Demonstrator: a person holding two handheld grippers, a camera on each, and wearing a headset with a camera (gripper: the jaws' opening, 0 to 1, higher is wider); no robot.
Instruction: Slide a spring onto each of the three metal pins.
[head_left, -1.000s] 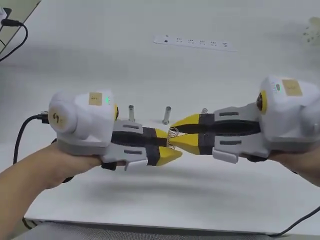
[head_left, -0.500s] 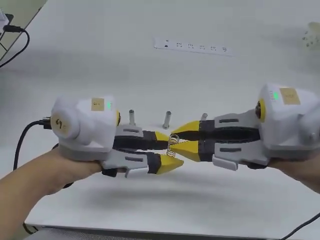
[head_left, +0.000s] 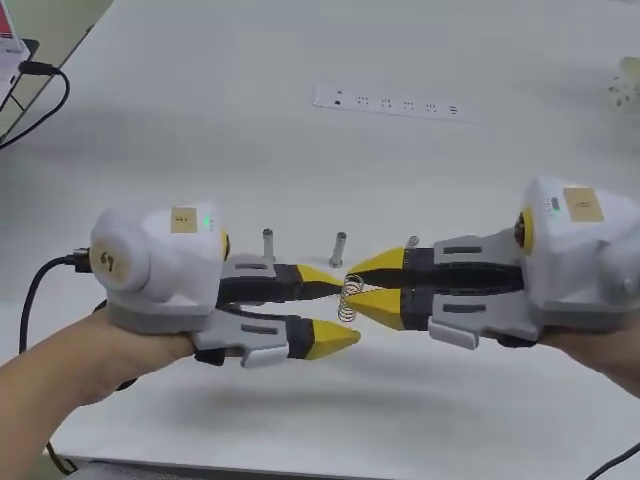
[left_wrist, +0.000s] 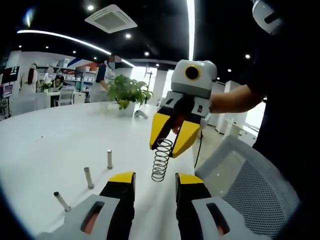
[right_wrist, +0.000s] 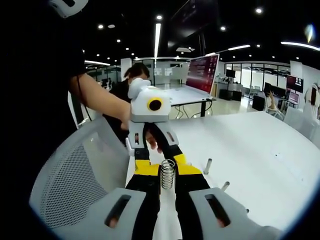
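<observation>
A small metal spring (head_left: 349, 299) is pinched at its top by my right gripper (head_left: 354, 284), which is shut on it; the coil hangs down between the two tools. My left gripper (head_left: 344, 312) faces it with its yellow jaws spread, open around the spring's lower end. In the left gripper view the spring (left_wrist: 160, 159) dangles from the right gripper (left_wrist: 170, 142) above my open left gripper (left_wrist: 155, 178). In the right gripper view the spring (right_wrist: 167, 175) sits in my right gripper (right_wrist: 167, 171). Three upright metal pins (head_left: 268, 241) (head_left: 340, 244) (head_left: 411, 243) stand bare on the white table behind.
A white power strip (head_left: 395, 103) lies at the far middle of the table (head_left: 200, 140). A black cable (head_left: 45, 85) curls at the far left. A grey mesh chair (left_wrist: 245, 185) stands by the table's near edge.
The left gripper's jaws have spread wider apart. The spring has swung from lying between both sets of tips to hanging upright from the right gripper.
</observation>
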